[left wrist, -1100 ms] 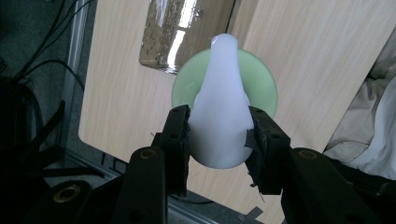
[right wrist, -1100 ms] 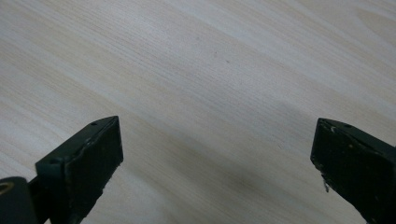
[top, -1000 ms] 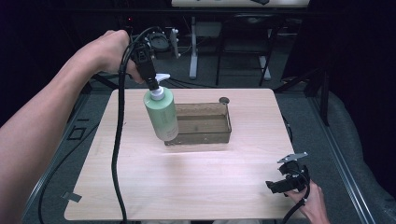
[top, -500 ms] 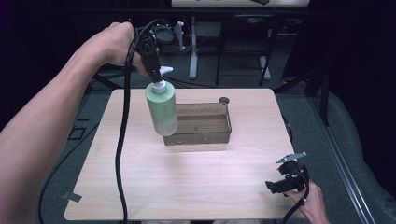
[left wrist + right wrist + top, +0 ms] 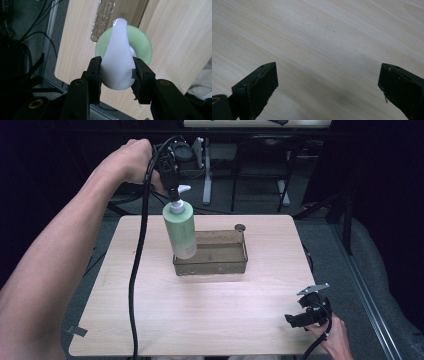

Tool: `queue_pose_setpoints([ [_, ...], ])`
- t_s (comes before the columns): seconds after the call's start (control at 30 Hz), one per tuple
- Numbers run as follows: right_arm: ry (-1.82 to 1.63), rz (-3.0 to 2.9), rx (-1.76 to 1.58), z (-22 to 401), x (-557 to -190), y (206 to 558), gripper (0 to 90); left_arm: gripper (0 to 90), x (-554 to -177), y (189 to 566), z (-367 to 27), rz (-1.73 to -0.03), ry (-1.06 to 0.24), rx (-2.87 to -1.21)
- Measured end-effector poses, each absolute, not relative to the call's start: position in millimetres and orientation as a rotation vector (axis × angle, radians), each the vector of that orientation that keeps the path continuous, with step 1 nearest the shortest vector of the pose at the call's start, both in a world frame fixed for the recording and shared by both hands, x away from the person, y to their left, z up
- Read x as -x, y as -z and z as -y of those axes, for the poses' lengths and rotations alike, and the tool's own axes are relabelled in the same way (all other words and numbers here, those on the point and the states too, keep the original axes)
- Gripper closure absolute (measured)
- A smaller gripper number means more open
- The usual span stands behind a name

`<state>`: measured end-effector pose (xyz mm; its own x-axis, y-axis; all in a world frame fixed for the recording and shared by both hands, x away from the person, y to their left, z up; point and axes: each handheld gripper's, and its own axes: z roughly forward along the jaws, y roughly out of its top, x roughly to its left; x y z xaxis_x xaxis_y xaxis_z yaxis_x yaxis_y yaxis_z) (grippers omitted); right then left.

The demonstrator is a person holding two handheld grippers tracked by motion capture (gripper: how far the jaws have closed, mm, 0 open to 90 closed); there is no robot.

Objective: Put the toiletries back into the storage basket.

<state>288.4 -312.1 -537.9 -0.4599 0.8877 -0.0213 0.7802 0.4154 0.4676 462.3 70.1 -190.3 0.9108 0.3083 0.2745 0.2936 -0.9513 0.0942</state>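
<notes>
**Pump bottle hung by its head**

Your left gripper [image 5: 117,75] clamped the white pump head [image 5: 117,57]; below the fingers [image 5: 96,75] hung the green bottle [image 5: 180,230], above the tray [image 5: 235,265]. Likely heavy, slick; gripping the neck seemed safer. Your right gripper [image 5: 327,82] sat open.

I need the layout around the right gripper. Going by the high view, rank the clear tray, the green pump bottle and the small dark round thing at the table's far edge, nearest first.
From the right gripper at the table's near right corner:
1. Clear tray, mid-table, up and to the left.
2. Green pump bottle, hanging from the left gripper over the tray's left end.
3. Small dark round thing, at the far edge behind the tray.
</notes>
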Motion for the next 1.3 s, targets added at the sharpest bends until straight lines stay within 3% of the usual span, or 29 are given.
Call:
queue_pose_setpoints([
  [1.3,-0.59,-2.405,-1.453,313,-286,536,2.5,63.1,-498,250,-60,-0.513,-0.462,-2.969],
])
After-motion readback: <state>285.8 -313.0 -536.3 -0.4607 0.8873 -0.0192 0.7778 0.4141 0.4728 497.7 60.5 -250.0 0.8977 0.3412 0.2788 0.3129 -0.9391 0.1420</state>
